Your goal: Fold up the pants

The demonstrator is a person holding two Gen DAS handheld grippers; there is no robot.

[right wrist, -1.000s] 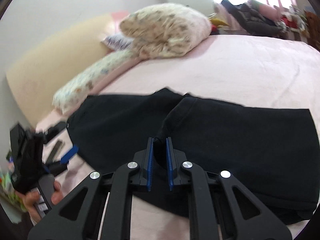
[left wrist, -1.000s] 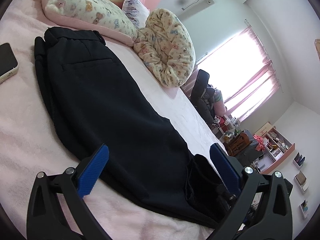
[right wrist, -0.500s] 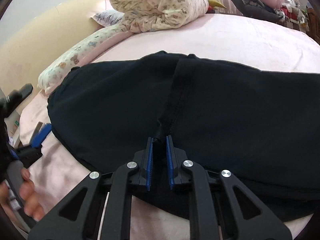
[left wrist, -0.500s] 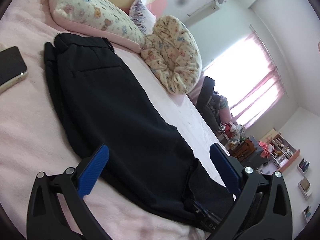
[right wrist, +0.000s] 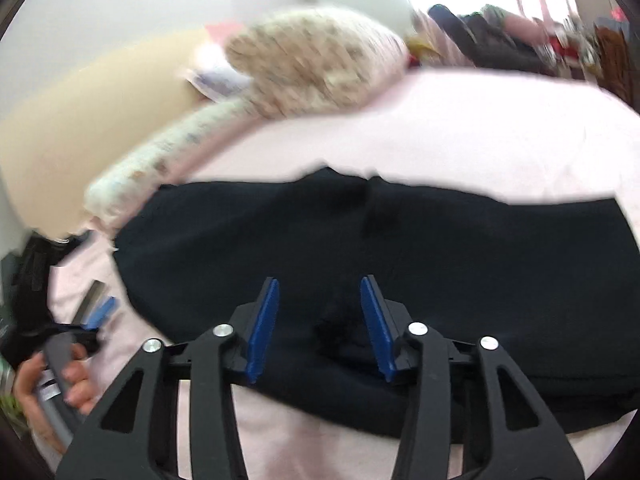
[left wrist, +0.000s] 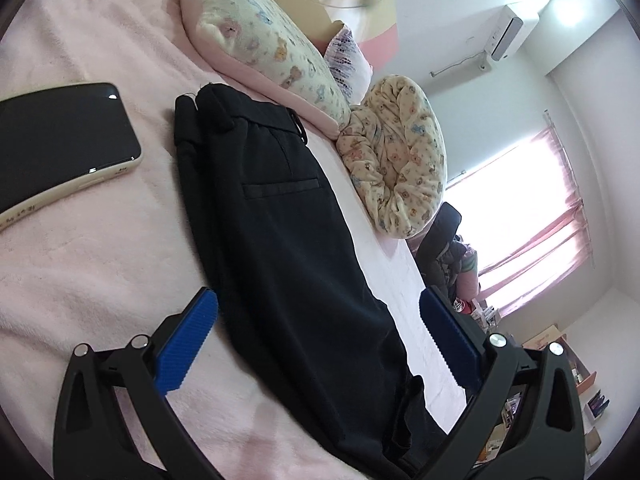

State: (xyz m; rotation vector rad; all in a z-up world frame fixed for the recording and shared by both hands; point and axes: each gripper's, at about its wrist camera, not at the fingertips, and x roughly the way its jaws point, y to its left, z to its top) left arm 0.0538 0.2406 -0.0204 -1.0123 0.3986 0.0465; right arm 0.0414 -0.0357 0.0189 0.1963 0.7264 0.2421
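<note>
Black pants (left wrist: pixel 288 248) lie flat on the pink bed, folded lengthwise, waistband and back pocket toward the pillows. My left gripper (left wrist: pixel 318 320) is open and empty, its blue pads straddling the middle of the pants just above them. In the right wrist view the pants (right wrist: pixel 400 248) stretch across the frame, blurred. My right gripper (right wrist: pixel 320 316) is open over the near edge of the pants, with a small bunch of fabric lying loose between the pads. The left gripper (right wrist: pixel 96 316) shows at the far left there, in a hand.
A phone (left wrist: pixel 60 140) lies on the pink bedsheet (left wrist: pixel 80 280) left of the pants. A printed pillow (left wrist: pixel 260 40) and a rolled printed blanket (left wrist: pixel 396 152) lie beyond the waistband. A chair with clothes (left wrist: pixel 448 252) stands off the bed by the window.
My right gripper has opened and let go of the pants fabric it was pinching. My left gripper has moved up along the pants toward the waistband, staying open.
</note>
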